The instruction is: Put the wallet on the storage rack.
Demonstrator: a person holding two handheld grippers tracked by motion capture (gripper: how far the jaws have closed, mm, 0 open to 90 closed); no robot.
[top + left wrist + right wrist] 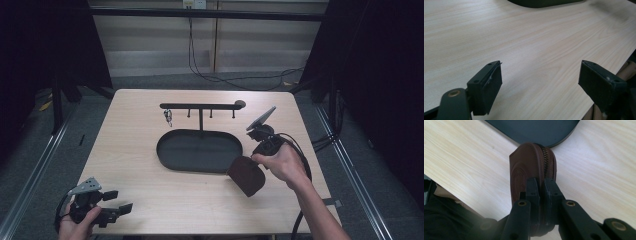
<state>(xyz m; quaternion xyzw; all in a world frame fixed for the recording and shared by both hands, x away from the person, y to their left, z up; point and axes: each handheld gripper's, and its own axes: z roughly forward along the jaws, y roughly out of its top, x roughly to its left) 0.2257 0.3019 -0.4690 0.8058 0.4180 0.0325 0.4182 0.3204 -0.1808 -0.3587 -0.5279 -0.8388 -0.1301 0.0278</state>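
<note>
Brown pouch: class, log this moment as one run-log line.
right gripper: shut on pouch | pouch: by tray rim, above table | left gripper: open, holding nothing | keys: on rack

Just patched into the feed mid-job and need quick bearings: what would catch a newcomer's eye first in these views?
First the brown zipped pouch, clamped edge-on in the right hand-held gripper just off the near right end of the dark oval tray. Behind the tray rises a black T-shaped hook stand with a small set of keys hanging at its left end. The left hand-held gripper sits open over bare wood at the table's near left corner.
</note>
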